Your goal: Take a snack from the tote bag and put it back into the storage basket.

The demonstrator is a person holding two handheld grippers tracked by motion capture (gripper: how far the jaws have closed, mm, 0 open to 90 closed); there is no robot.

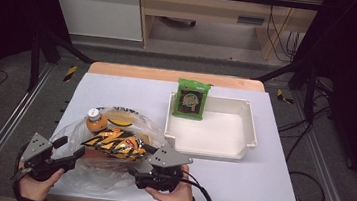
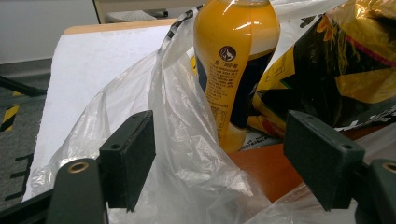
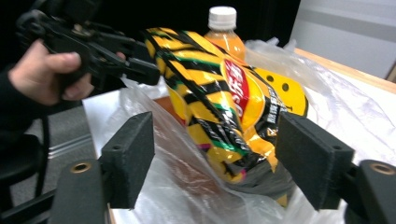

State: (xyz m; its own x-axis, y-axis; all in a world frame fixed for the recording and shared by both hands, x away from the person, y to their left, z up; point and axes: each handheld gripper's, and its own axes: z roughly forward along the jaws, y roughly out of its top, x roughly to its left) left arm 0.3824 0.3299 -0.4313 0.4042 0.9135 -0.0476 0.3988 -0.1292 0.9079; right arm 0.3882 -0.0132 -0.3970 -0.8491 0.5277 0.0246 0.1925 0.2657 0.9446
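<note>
white paper covers the counter (image 1: 132, 90). at the lower left of the frame lies a clear plastic bag (image 1: 108, 173) with an orange drink bottle (image 1: 96, 120) and a yellow striped snack pack (image 1: 114, 143) in it. the left tool (image 1: 76, 154) and the right tool (image 1: 138, 169) both gape wide at the bag's edge, gripping nothing. a white tray (image 1: 248, 133) with a green pack (image 1: 190, 99) sits at the middle right.

Clear plastic bag (image 1: 112, 139) holding snack packet (image 1: 114, 143), orange bottle (image 1: 96, 120), beside white tray (image 1: 211, 126)
</note>
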